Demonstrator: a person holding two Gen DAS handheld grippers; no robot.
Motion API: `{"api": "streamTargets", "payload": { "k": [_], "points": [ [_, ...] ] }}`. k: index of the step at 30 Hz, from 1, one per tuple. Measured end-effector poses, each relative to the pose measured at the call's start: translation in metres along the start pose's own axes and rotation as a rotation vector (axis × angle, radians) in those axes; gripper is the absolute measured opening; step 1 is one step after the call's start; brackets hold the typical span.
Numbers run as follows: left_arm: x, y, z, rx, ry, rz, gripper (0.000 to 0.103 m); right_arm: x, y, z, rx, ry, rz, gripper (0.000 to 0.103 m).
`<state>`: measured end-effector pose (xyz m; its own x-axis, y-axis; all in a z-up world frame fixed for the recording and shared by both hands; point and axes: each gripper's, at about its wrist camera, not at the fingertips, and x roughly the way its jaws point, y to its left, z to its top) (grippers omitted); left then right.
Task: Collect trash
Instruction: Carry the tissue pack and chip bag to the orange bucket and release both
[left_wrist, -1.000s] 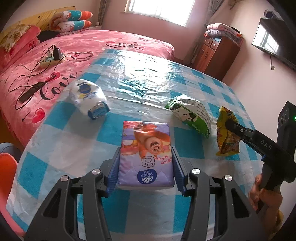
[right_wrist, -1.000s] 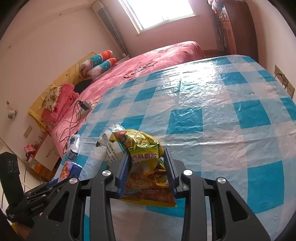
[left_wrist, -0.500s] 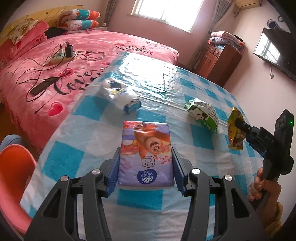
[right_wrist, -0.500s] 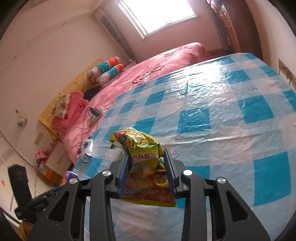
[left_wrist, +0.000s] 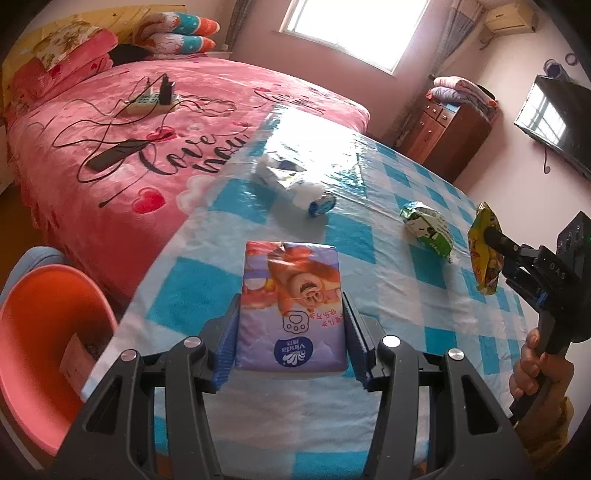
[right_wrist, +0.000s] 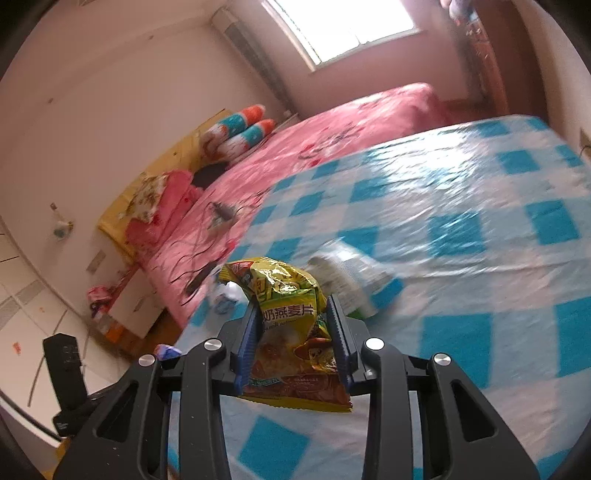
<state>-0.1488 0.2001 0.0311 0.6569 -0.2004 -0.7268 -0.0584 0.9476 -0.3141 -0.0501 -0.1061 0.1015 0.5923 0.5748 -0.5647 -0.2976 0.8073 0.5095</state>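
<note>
At the near left, off the table's edge, stands a round orange plastic bin (left_wrist: 44, 332) with some paper already in its bottom; it looks like the place the trash is meant to go. Just right of it, the left gripper (left_wrist: 291, 332) holds a flat purple plastic tissue pack (left_wrist: 291, 299) printed with a cartoon face, its blue pads pressed on the pack's two long sides. The pack hangs over the near edge of the blue-and-white checked plastic table cover (left_wrist: 369, 258). The pack is soft and slick, so if the gripper tilts on the way to the bin it could slide out forward and land on the floor or the cover rather than inside.

Farther along the cover lie a crumpled white wrapper with a blue end (left_wrist: 295, 182), and to its right a green-and-white snack bag (left_wrist: 428, 227); both are not yet collected. A low pass by either gripper could knock them off the far-left edge toward the pink bedspread (left_wrist: 147, 110).

At the far right, the right gripper (right_wrist: 295, 332) is closed narrowly on a crinkled yellow-green foil snack bag (right_wrist: 291, 314), pinched near its middle with the lower part drooping free beneath the jaws. The foil is thin and springy, so I judge the grip less sure; a quick swing could let it slip. The right gripper must also cross toward the bin where the left one is, so the two could collide.
</note>
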Motion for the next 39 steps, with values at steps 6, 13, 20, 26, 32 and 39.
{"api": "streamTargets", "payload": {
  "k": [6,13,20,26,32,39],
  "points": [
    [-0.01,0.023,-0.006,-0.034,-0.005,0.008,0.053,0.021,0.022,-0.011,0.031,0.088,0.073,0.037],
    [-0.023,0.054,-0.013,-0.082,-0.019,0.03,0.053,0.046,0.062,-0.022,-0.032,0.176,0.111,0.037],
    [-0.041,0.091,-0.022,-0.147,-0.041,0.077,0.053,0.078,0.119,-0.035,-0.133,0.273,0.178,0.037],
    [-0.058,0.133,-0.029,-0.228,-0.064,0.14,0.053,0.107,0.169,-0.048,-0.207,0.347,0.246,0.037],
    [-0.068,0.174,-0.038,-0.308,-0.085,0.203,0.053,0.133,0.22,-0.069,-0.296,0.411,0.295,0.037],
    [-0.075,0.211,-0.051,-0.395,-0.097,0.255,0.053,0.158,0.262,-0.098,-0.365,0.477,0.33,0.037]
  ]
}}
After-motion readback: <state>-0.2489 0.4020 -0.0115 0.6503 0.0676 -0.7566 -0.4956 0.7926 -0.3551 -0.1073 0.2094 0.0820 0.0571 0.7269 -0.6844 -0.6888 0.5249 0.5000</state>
